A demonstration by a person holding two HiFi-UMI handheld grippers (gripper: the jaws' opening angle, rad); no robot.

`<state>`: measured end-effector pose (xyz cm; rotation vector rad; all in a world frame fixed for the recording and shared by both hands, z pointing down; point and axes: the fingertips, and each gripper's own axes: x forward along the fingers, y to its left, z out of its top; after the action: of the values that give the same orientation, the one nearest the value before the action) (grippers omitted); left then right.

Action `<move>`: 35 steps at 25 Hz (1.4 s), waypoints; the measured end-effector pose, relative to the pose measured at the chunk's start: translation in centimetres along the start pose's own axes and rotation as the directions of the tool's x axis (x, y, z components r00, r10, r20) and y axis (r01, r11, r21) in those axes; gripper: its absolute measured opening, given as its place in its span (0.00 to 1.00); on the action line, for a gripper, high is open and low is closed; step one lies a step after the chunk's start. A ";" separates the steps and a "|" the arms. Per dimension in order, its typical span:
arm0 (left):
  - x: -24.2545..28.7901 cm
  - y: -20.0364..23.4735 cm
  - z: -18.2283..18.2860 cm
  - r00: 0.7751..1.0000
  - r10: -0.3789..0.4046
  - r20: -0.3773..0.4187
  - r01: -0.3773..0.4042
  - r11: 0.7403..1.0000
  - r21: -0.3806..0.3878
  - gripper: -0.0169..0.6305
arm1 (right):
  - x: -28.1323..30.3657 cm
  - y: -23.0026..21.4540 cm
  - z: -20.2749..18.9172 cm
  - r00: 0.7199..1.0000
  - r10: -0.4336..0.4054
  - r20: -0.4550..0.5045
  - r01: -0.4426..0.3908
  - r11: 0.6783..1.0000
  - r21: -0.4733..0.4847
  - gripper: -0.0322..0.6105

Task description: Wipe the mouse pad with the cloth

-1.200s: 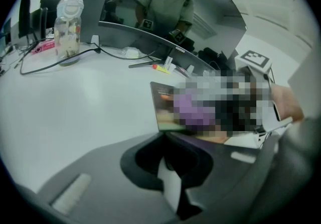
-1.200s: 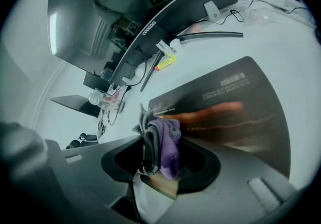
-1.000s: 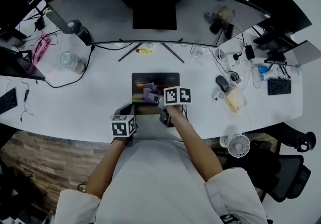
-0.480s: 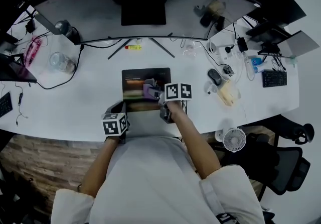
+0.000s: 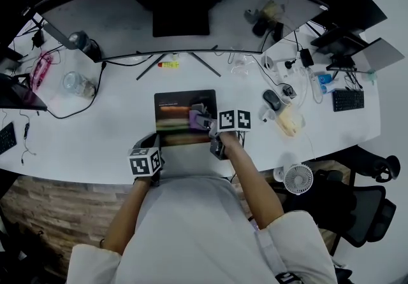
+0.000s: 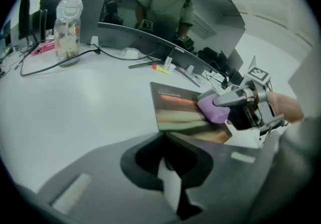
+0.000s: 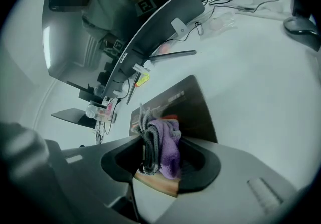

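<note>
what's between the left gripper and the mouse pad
Nothing but a sliver of bare white desk: the left gripper view shows the left gripper close to the mouse pad's near edge.

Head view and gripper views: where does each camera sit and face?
Head view: on the person's head, facing steeply down at the desk; both forearms show.
Left gripper view: on the left hand-held gripper, facing the mouse pad; its shut jaws show.
Right gripper view: on the right hand-held gripper, facing the monitor; its jaws grip the cloth.
All share the mouse pad.
</note>
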<state>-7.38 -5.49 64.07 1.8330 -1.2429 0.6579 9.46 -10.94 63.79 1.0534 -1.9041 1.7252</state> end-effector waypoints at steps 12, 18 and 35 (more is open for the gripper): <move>0.0 0.0 0.0 1.000 0.002 -0.002 -0.002 1.000 0.001 0.03 | -2.2 -2.5 0.4 0.999 -0.022 0.041 0.020 0.999 0.045 0.35; 0.1 -0.1 0.0 1.000 0.006 0.000 -0.006 1.000 0.006 0.03 | -3.2 -3.6 0.7 0.998 -0.035 0.048 0.032 0.998 0.050 0.35; 0.0 0.0 0.0 1.000 -0.011 -0.012 0.011 1.000 -0.010 0.03 | -6.2 -6.6 1.0 0.989 -0.111 0.098 0.106 0.993 0.057 0.35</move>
<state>-7.39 -5.50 64.12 1.8244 -1.2258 0.6549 18.50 -10.03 63.77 1.2616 -1.8328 1.6979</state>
